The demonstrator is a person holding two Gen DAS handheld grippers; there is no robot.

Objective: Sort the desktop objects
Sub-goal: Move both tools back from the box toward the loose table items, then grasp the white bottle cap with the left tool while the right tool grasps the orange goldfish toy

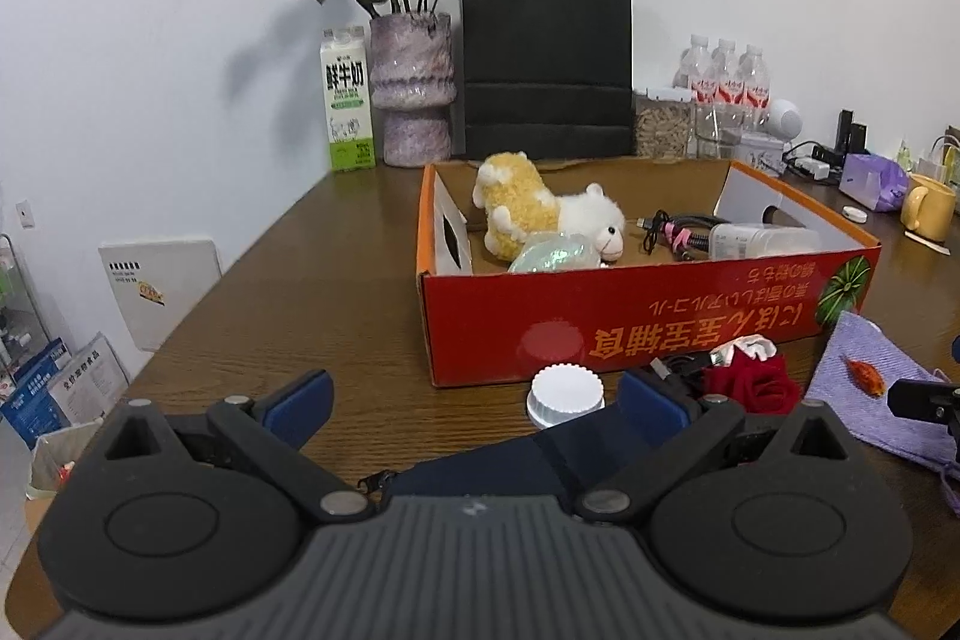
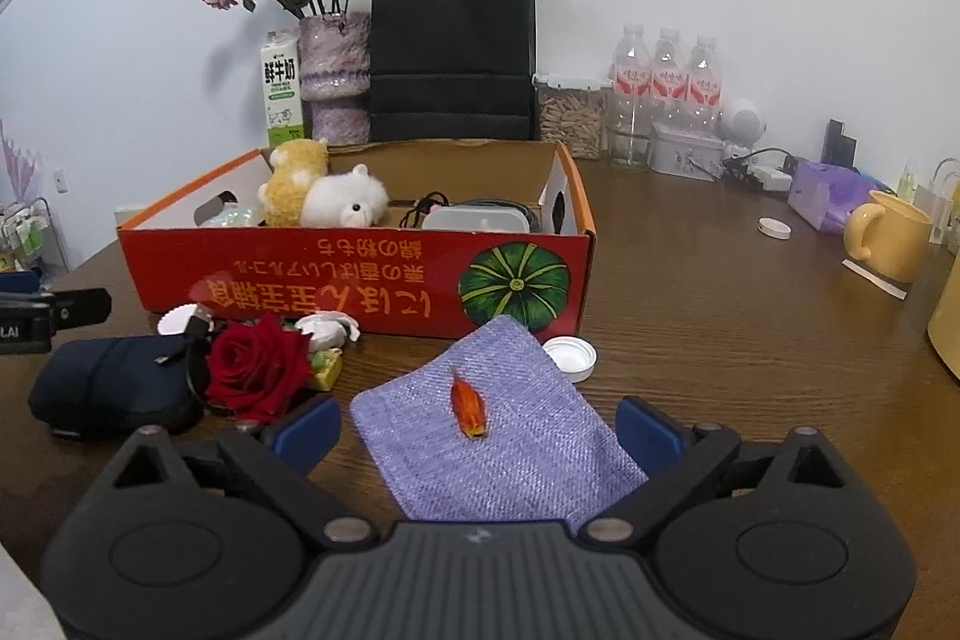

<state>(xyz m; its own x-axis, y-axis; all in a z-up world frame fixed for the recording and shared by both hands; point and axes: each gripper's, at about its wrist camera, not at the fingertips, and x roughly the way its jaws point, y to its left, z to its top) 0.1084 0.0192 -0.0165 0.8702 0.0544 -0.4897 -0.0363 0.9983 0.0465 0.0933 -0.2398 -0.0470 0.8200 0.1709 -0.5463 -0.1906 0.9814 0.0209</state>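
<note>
A red cardboard box (image 1: pixel 630 322) (image 2: pixel 360 280) stands on the wooden table and holds a plush toy (image 1: pixel 540 208) (image 2: pixel 324 196), cables and a clear container. My left gripper (image 1: pixel 477 406) is open low over the table. A dark navy pouch (image 1: pixel 540 460) (image 2: pixel 114 388) lies between its blue pads, with a white ridged lid (image 1: pixel 564 394) just beyond. A red rose (image 1: pixel 756 388) (image 2: pixel 258 370) lies to the right of it. My right gripper (image 2: pixel 477 430) is open over a purple woven cloth (image 2: pixel 510 460) with an orange petal (image 2: pixel 468 403) on it. Its pads do not touch the cloth.
Along the back wall stand a milk carton (image 1: pixel 348 100), a vase of dried flowers (image 1: pixel 411 88), a black paper bag (image 1: pixel 546 58) and water bottles (image 2: pixel 666 82). A white cap (image 2: pixel 570 357) lies by the box. A yellow mug (image 2: pixel 888 235) and a purple tissue pack (image 2: pixel 828 196) sit at the right.
</note>
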